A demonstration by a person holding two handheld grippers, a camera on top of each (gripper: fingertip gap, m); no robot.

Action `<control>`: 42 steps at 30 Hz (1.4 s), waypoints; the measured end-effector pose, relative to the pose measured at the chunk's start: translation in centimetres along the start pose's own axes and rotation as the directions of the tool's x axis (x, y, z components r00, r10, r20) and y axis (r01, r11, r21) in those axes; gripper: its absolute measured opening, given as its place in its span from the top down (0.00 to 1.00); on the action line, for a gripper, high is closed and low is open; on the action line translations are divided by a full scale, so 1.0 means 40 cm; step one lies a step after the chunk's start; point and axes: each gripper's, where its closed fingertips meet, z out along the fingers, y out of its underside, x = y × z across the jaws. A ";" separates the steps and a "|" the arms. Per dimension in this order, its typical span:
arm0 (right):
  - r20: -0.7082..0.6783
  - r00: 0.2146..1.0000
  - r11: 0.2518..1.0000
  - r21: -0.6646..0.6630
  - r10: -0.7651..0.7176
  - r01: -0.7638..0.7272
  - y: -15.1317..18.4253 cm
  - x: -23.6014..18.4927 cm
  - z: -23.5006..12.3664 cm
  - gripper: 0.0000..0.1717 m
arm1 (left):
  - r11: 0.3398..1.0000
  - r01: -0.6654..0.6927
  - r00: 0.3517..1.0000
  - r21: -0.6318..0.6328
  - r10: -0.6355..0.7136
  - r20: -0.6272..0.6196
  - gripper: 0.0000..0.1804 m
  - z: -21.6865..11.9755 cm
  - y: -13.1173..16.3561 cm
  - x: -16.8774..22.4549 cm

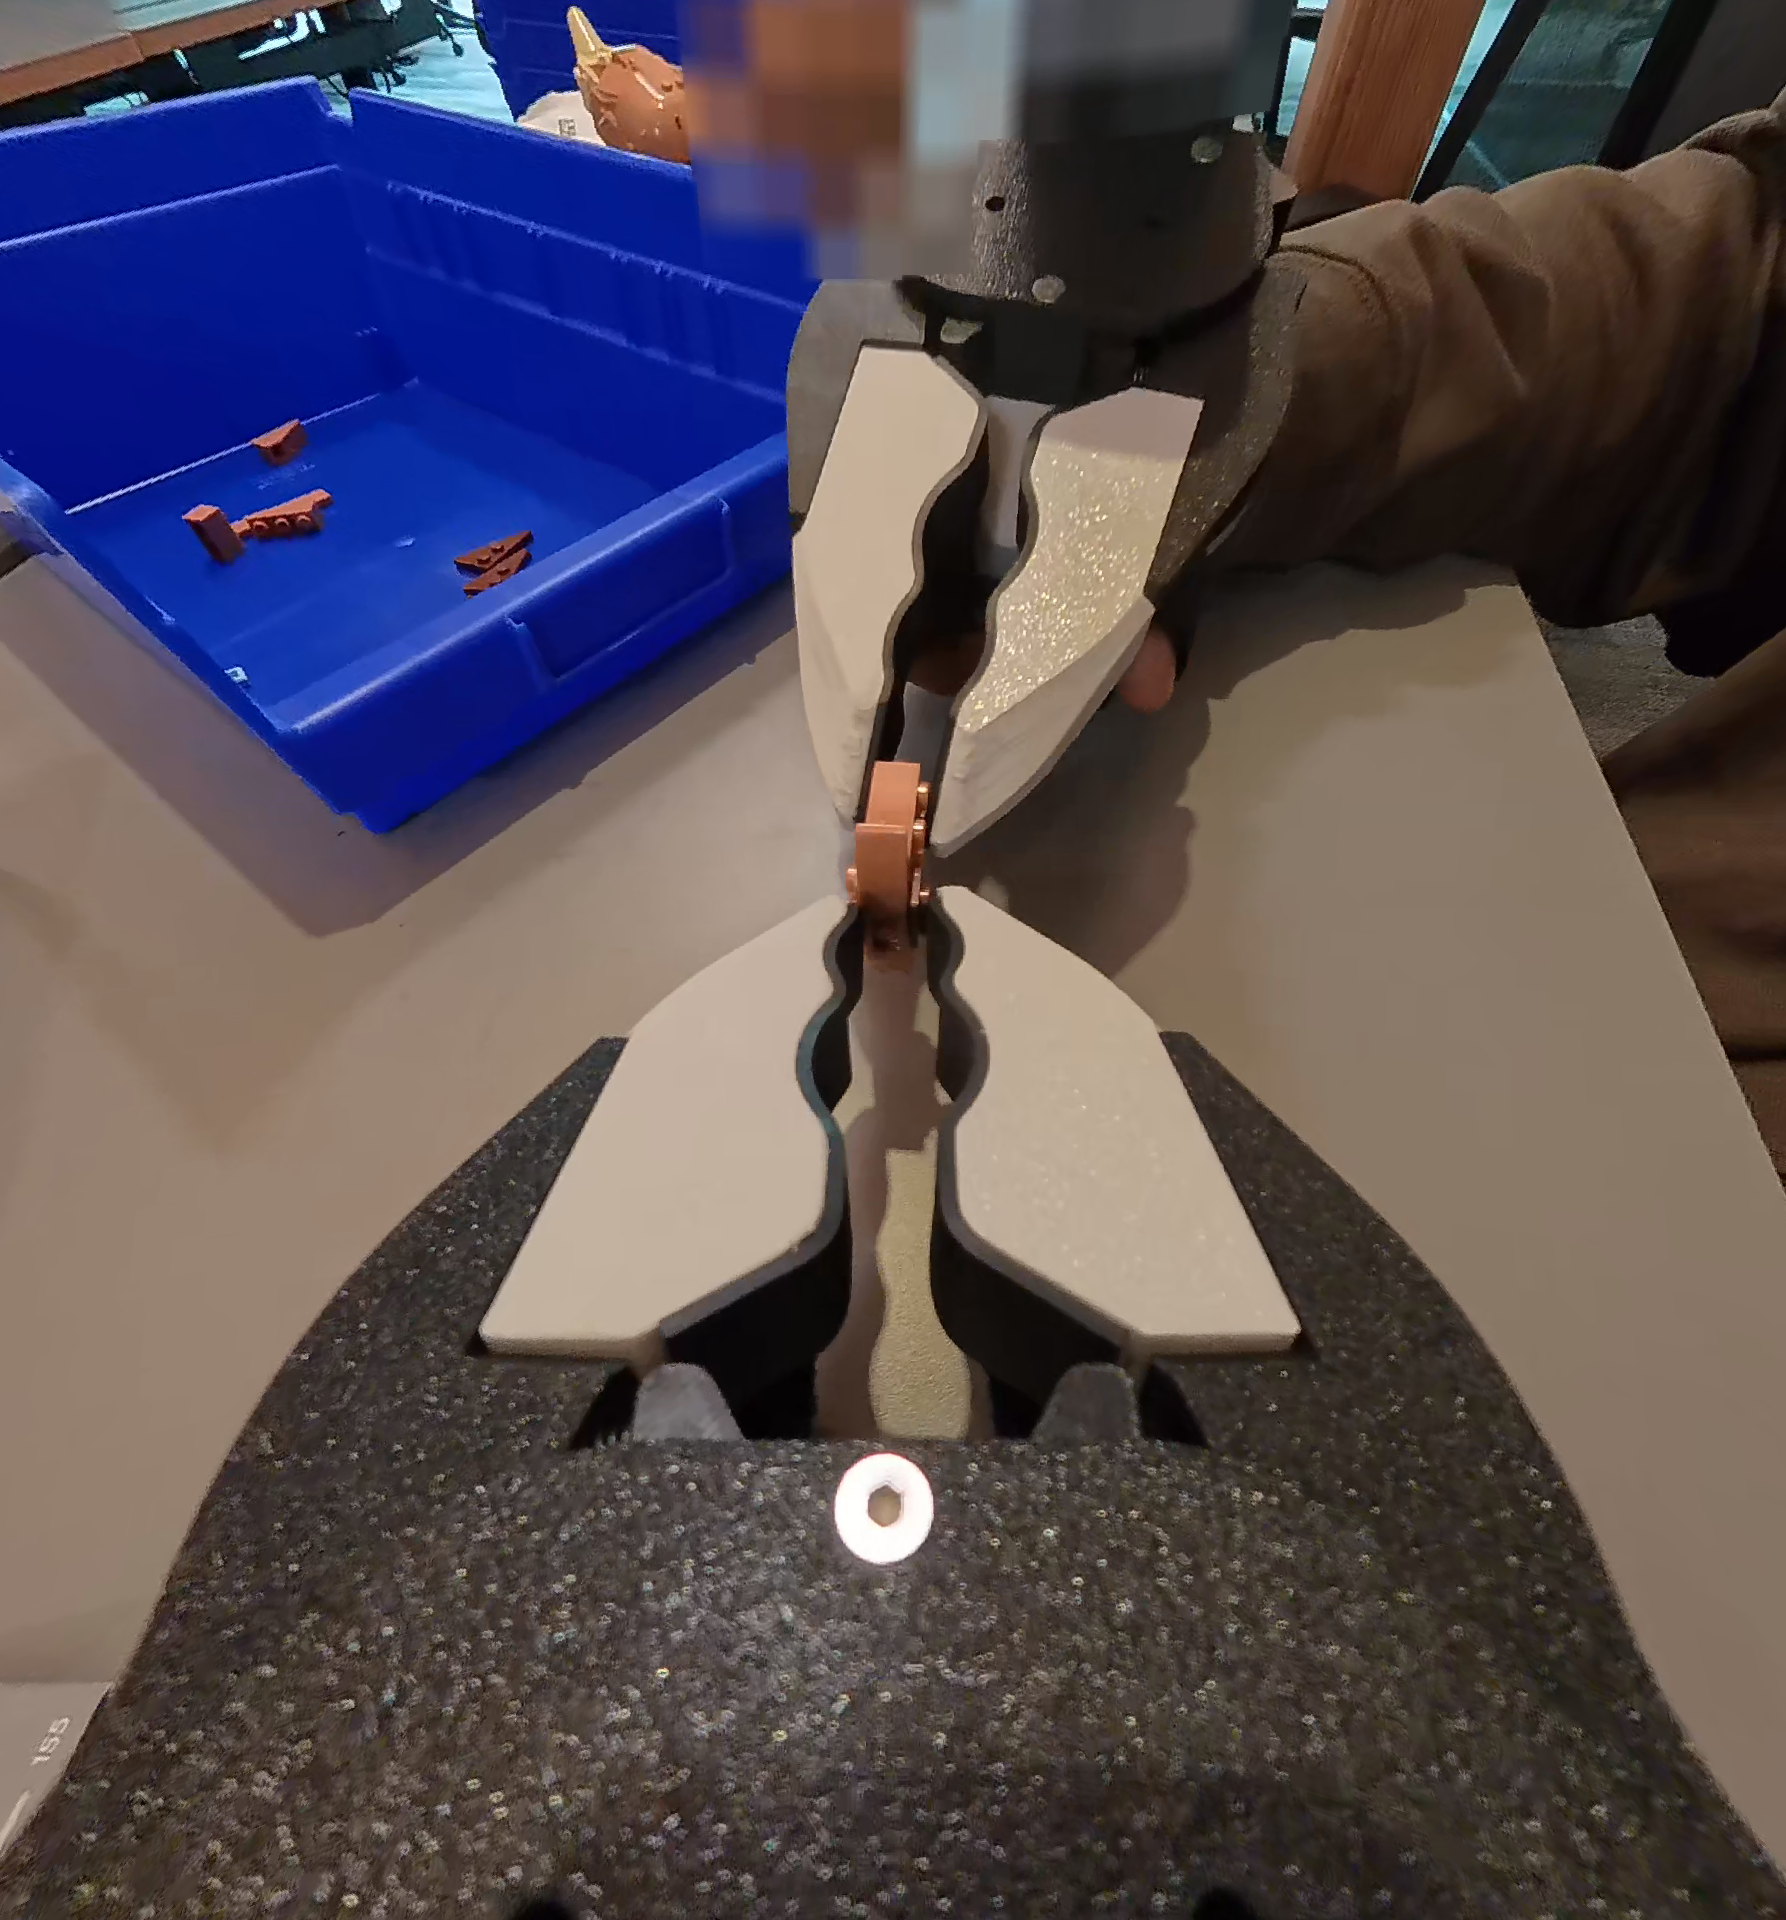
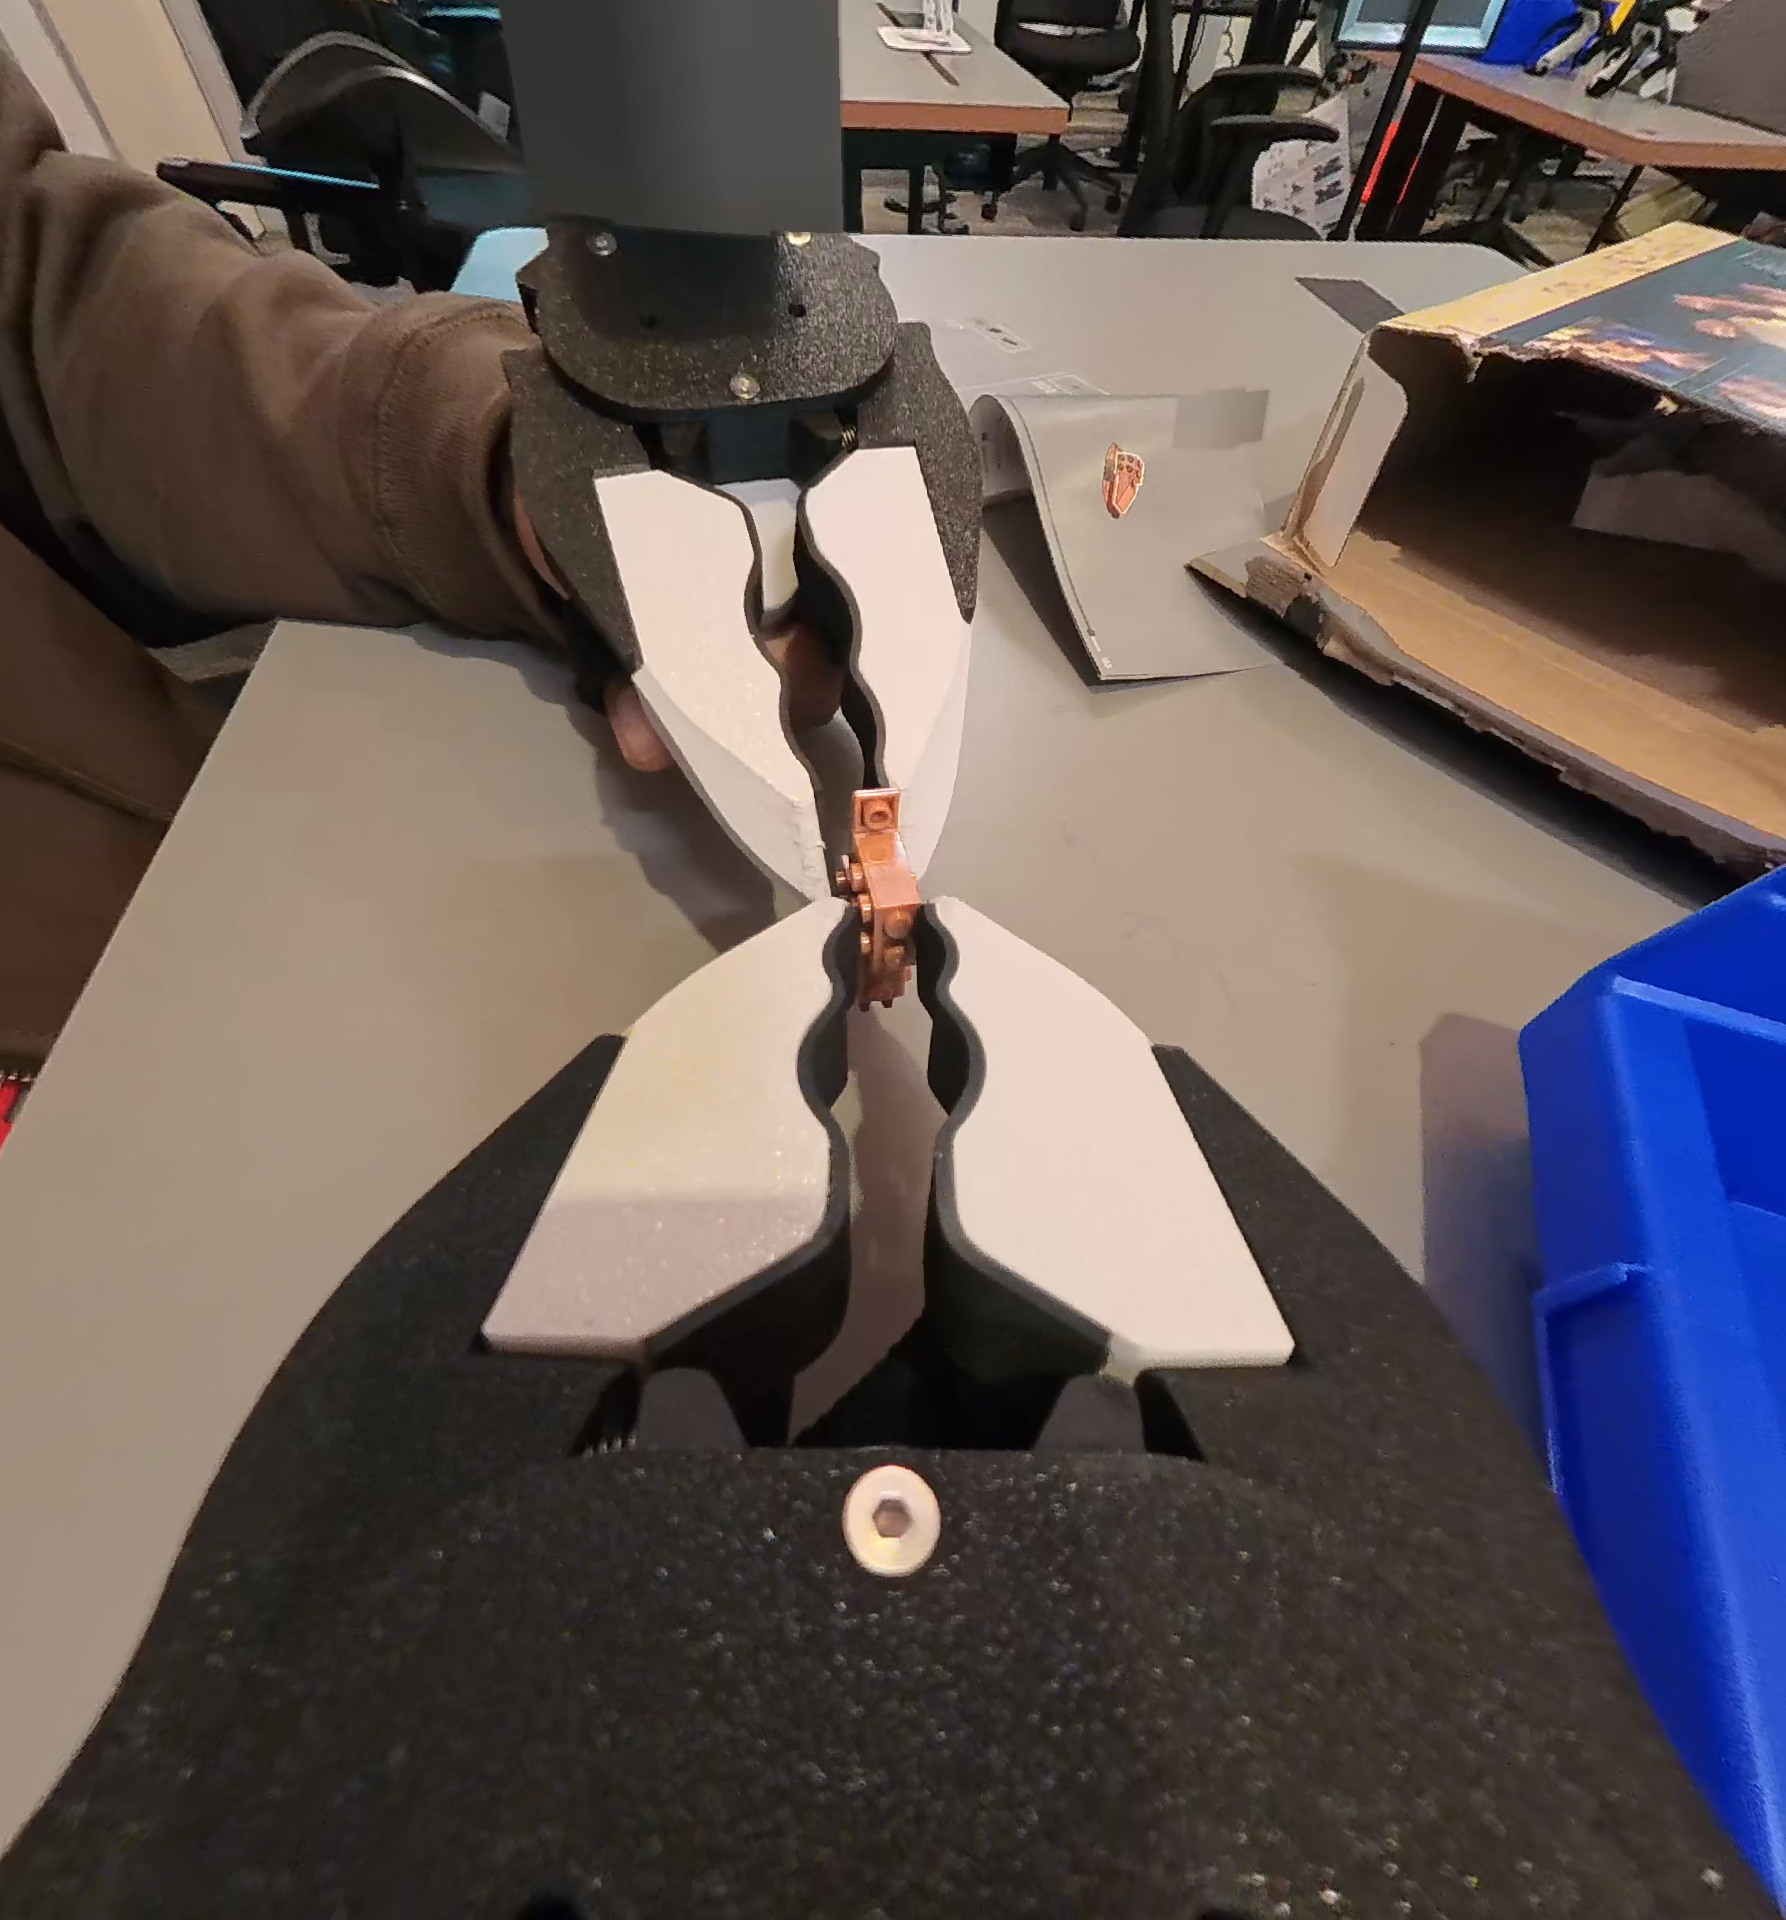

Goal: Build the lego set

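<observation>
Left wrist view gives you the blue bin [image 1: 369, 436] interior: a handful of loose brown brick pieces [image 1: 265, 520] on its floor, five or so, hard to count. Right wrist view only catches a corner of that bin [image 2: 1699, 1195], but shows a torn cardboard box [image 2: 1491, 520] lying open on its side and a grey booklet [image 2: 1128, 540] on the desk [image 2: 349, 831]. Your left tongs [image 1: 889, 914] and right tongs [image 2: 884, 914] meet tip to tip above the desk, each clamped on one end of the same small copper-brown brick assembly [image 1: 891, 852]. Its long axis runs straight between the two tongs, with studs facing sideways.
</observation>
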 end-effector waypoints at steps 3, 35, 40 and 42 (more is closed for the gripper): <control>-0.005 1.000 1.000 0.004 0.009 -0.009 0.000 0.003 0.002 0.94 | 1.000 0.004 1.000 0.002 -0.004 0.004 0.94 -0.001 0.000 -0.003; -0.473 0.871 0.663 -0.695 -0.131 -0.278 0.090 0.672 -0.294 0.85 | 0.988 0.111 0.993 0.109 -0.114 0.020 0.94 -0.014 -0.026 -0.030; -0.464 0.883 0.498 -0.783 -0.070 -0.372 0.227 0.748 -0.307 0.86 | 0.988 0.109 0.993 0.113 -0.112 0.024 0.94 -0.021 -0.029 -0.032; -0.473 0.878 0.465 -0.795 -0.074 -0.389 0.251 0.769 -0.321 0.88 | 0.986 0.116 0.993 0.120 -0.120 0.022 0.94 -0.025 -0.032 -0.034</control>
